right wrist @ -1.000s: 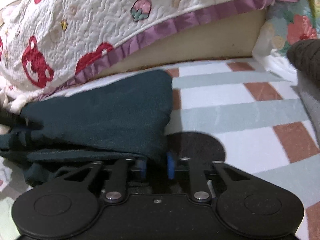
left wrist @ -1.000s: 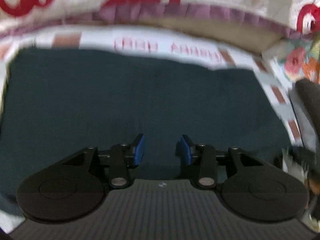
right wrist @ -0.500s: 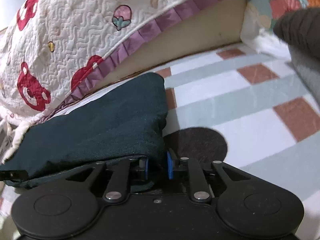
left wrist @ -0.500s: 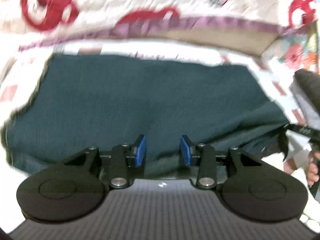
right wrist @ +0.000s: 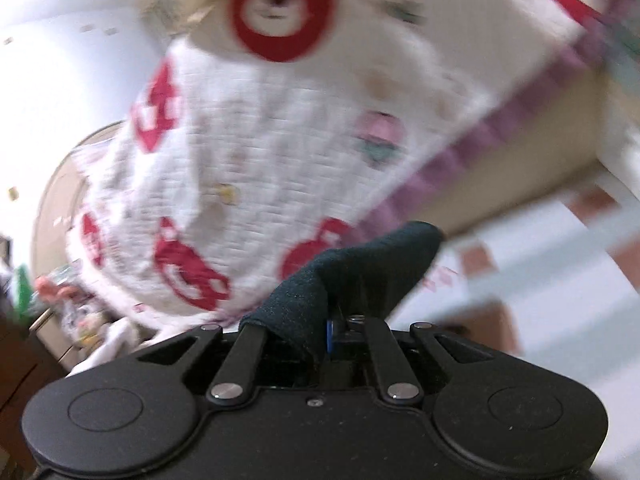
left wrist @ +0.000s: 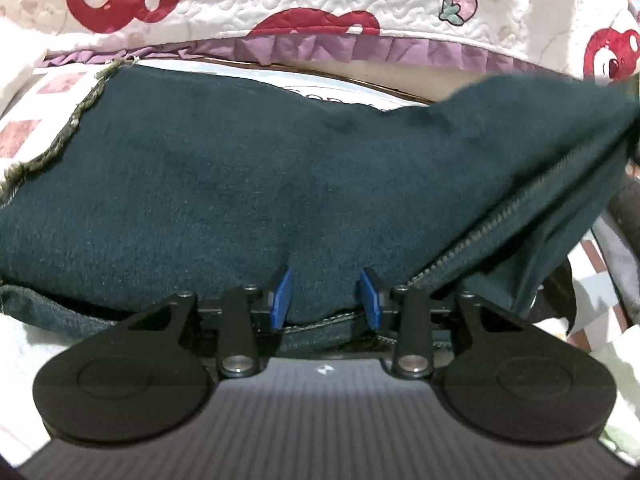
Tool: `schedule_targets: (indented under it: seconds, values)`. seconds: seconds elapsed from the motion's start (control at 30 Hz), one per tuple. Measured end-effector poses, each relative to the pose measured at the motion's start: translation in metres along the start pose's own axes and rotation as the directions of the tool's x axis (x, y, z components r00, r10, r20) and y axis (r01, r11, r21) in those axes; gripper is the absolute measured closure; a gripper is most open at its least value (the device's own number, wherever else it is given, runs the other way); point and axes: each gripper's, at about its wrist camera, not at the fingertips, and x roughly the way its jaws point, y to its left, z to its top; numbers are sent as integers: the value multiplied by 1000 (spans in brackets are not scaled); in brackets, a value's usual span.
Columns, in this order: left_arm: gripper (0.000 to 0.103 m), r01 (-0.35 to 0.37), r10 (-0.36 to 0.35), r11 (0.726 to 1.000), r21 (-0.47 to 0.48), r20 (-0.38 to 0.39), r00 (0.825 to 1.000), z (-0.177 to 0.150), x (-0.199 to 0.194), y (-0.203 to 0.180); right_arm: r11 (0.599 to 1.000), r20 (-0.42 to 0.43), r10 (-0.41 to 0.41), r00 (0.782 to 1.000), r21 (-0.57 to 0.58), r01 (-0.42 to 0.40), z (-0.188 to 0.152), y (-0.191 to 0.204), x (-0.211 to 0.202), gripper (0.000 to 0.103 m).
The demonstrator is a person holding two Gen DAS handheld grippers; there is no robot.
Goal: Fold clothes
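A dark teal garment point(left wrist: 256, 176) lies spread on the bed and fills the left wrist view. Its right side is lifted and folding over, with a stitched hem point(left wrist: 516, 208) running diagonally. My left gripper point(left wrist: 325, 298) is open, its blue pads on either side of the garment's near edge, with cloth between them. My right gripper point(right wrist: 334, 330) is shut on a corner of the same garment point(right wrist: 360, 268) and holds it raised above the bed; the cloth drapes over its left finger.
A white quilt with red bears and a purple frill point(left wrist: 320, 12) is piled behind the garment; it also shows in the right wrist view point(right wrist: 280, 160). The bedsheet is checked in white, grey-green and brown point(right wrist: 560, 280). A dark object point(left wrist: 628, 208) lies at the right edge.
My right gripper has lifted its corner of the garment up off the bed and swung it over. My left gripper has come up to the garment's near edge and stays open.
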Motion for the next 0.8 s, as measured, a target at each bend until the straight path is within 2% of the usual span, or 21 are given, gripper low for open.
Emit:
schedule_targets:
  seconds: [0.17,0.23,0.33,0.47,0.57,0.67,0.73,0.8]
  values:
    - [67,4,-4,1000,-14,-7,1000,-1,2,0,990,-91,105,990,-86,-113,14,54,39,91]
    - [66,10,-10,999,-49,5,1000,-4,-1,3,980,-130,144,981,-117,-159,19,76,55,92]
    - [66,27,-25,994,-105,22,999,-9,-3,8,960,-190,199,962,-160,-230,27,109,78,92]
    - [66,55,-56,988,-146,-3,998,-2,-14,19,924,-268,261,927,-209,-320,35,151,110,92]
    - [61,111,-104,976,-187,51,993,9,-47,43,902,-330,291,898,-219,-373,26,170,133,92]
    - [61,78,-52,964,-254,109,993,15,-84,85,894,-395,296,870,-206,-398,13,183,158,92]
    - [62,53,-19,941,-334,105,994,13,-93,116,893,-437,295,850,-189,-408,0,189,173,92]
    - [63,62,-18,905,-421,108,994,7,-93,144,894,-471,292,832,-175,-413,-14,196,185,92]
